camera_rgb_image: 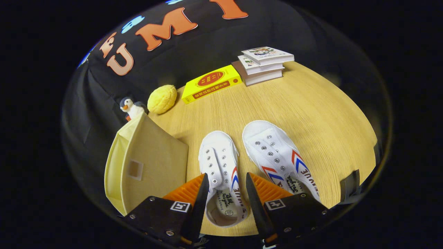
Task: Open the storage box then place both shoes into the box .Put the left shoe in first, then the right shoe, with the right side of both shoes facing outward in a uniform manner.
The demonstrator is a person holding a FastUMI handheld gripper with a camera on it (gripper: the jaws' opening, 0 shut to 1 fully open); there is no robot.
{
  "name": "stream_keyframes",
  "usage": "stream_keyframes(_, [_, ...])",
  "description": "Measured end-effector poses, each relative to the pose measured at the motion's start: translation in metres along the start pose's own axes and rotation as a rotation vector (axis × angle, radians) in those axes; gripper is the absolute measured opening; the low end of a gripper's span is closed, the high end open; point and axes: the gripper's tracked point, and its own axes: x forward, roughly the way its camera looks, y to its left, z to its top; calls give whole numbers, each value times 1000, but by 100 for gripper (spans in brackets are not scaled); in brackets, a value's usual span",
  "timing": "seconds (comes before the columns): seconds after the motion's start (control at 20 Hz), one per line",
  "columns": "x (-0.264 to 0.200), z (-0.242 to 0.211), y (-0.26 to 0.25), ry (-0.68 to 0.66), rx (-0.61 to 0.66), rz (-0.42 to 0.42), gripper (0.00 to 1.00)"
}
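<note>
Two white canvas shoes with red and blue stripes lie side by side on the wooden table, toes pointing away from me. The left-hand shoe has its heel end between my fingers. The right-hand shoe lies just right of my right finger. My gripper is open and straddles the left-hand shoe near its opening; I cannot tell whether the fingers touch it. The pale yellow fabric storage box stands left of my left finger, and its lid looks closed.
Beyond the box are a penguin toy and a yellow ball-like object. A yellow book and a stack of three books lie at the table's far side. Bare tabletop stretches right of the shoes.
</note>
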Motion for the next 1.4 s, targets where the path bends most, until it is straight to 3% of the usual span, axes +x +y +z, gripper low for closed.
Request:
stream_keyframes(0.3, [27,-21,-12,111,-66,-20,63])
stream_keyframes(0.6, [42,-25,2,190,-150,32,28])
stream_keyframes(0.8, [42,-22,1,116,-158,62,24])
stream_keyframes(0.85, [41,-21,1,86,-127,84,22])
stream_keyframes(1.0, [38,-20,3,72,113,156,0])
stream_keyframes(1.4, [-13,38,39,-63,247,254,0])
